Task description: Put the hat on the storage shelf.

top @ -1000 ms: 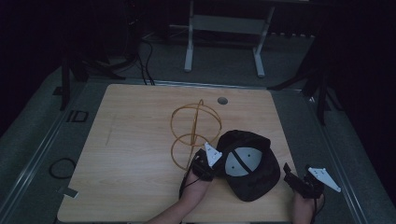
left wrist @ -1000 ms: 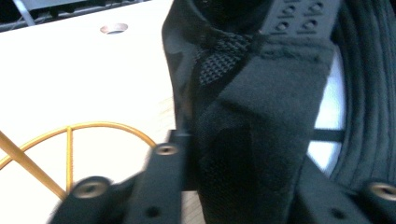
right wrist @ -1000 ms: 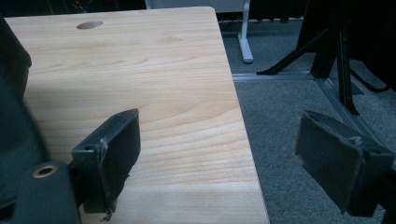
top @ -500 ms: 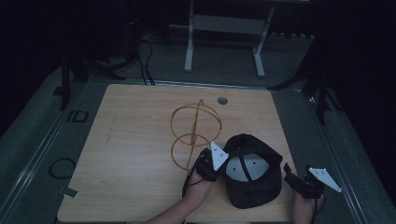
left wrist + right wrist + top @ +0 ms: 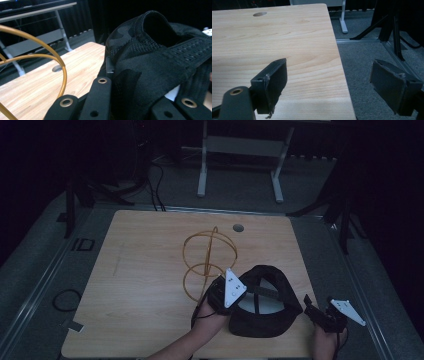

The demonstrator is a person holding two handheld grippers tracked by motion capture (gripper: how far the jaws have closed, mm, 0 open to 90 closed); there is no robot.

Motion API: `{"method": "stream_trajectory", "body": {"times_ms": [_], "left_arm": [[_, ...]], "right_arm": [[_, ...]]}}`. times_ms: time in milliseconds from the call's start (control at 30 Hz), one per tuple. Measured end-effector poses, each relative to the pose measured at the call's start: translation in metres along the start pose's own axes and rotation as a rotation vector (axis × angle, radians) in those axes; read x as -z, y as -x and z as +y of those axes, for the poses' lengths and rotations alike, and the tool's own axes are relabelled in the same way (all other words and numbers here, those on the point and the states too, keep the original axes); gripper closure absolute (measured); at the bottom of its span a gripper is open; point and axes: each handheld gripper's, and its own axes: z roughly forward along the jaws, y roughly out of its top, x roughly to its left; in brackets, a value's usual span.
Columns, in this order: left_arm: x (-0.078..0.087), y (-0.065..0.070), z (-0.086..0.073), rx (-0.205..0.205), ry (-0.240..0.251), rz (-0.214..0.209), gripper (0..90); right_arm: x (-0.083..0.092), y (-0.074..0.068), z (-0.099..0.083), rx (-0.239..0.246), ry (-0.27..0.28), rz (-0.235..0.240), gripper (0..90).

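Left hand-held gripper (image 5: 239, 292) pinches the black cap (image 5: 265, 302) at 5 o'clock of the gold wire stand (image 5: 207, 262); right hand-held gripper (image 5: 312, 307) spread.

cap (image 5: 155, 65) hiding the left tongs' (image 5: 132, 100) tips, gold wire stand (image 5: 50, 53) cut off at left edge

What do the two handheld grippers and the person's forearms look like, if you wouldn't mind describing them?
Both are black. The left gripper and right gripper each carry a pale grey three-cornered plate on top; the left one's bears small dark marks. A black cable trails from each. In the gripper views the jaws are matte black blocks with brass-ringed holes; the right gripper's pads look worn at the edges. The forearms are bare, without sleeves.
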Motion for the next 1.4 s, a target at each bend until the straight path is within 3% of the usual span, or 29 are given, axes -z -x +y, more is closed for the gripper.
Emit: {"method": "stream_trajectory", "body": {"times_ms": [367, 433, 533, 600, 767, 800, 900, 933, 967, 1000, 1033, 1067, 1167, 1200, 1233, 1333, 1400], "left_arm": [[0.028, -0.009, 0.015, -0.076, 0.057, -0.050, 89.5], [0.032, -0.010, 0.017, -0.094, 0.065, -0.072, 89.5], [0.038, -0.013, 0.020, -0.116, 0.073, -0.094, 89.5], [0.040, -0.016, 0.020, -0.123, 0.075, -0.119, 89.5], [0.044, -0.020, 0.019, -0.128, 0.082, -0.125, 89.4], [0.045, -0.024, 0.018, -0.127, 0.085, -0.145, 89.4], [0.046, -0.026, 0.017, -0.124, 0.085, -0.144, 89.4], [0.050, -0.034, 0.014, -0.124, 0.095, -0.191, 89.4], [0.052, -0.035, 0.014, -0.133, 0.104, -0.199, 89.4], [0.052, -0.035, 0.014, -0.133, 0.104, -0.199, 89.4], [0.053, -0.036, 0.013, -0.138, 0.101, -0.196, 89.4], [0.056, -0.039, 0.012, -0.143, 0.104, -0.214, 89.4], [0.059, -0.041, 0.011, -0.152, 0.109, -0.242, 89.4], [0.059, -0.041, 0.011, -0.152, 0.109, -0.242, 89.4], [0.062, -0.043, 0.011, -0.155, 0.115, -0.281, 89.3], [0.064, -0.044, 0.012, -0.153, 0.121, -0.308, 89.3], [0.065, -0.045, 0.012, -0.161, 0.127, -0.330, 89.3]], "right_arm": [[0.001, 0.003, 0.003, -0.014, -0.011, 0.034, 13.8], [0.002, 0.003, 0.007, -0.002, -0.016, 0.066, 13.8], [0.007, 0.002, 0.015, 0.000, -0.019, 0.154, 13.7], [0.012, -0.001, 0.024, 0.024, -0.014, 0.209, 13.6], [0.030, -0.014, 0.048, 0.089, 0.035, 0.315, 13.5], [0.035, -0.018, 0.055, 0.112, 0.038, 0.348, 13.4], [0.043, -0.025, 0.064, 0.152, 0.057, 0.393, 13.4], [0.053, -0.035, 0.077, 0.198, 0.065, 0.486, 12.8], [0.057, -0.041, 0.081, 0.225, 0.074, 0.530, 12.5], [0.057, -0.041, 0.081, 0.225, 0.074, 0.530, 12.5], [0.061, -0.046, 0.085, 0.252, 0.088, 0.569, 12.5], [0.069, -0.055, 0.091, 0.303, 0.105, 0.669, 12.2], [0.076, -0.069, 0.096, 0.434, 0.111, 0.729, 15.6], [0.078, -0.072, 0.097, 0.468, 0.121, 0.744, 22.4], [0.079, -0.075, 0.098, 0.491, 0.131, 0.772, 25.9], [0.079, -0.081, 0.100, 0.539, 0.117, 0.859, 35.3], [0.079, -0.083, 0.100, 0.560, 0.119, 0.880, 37.2]]}}
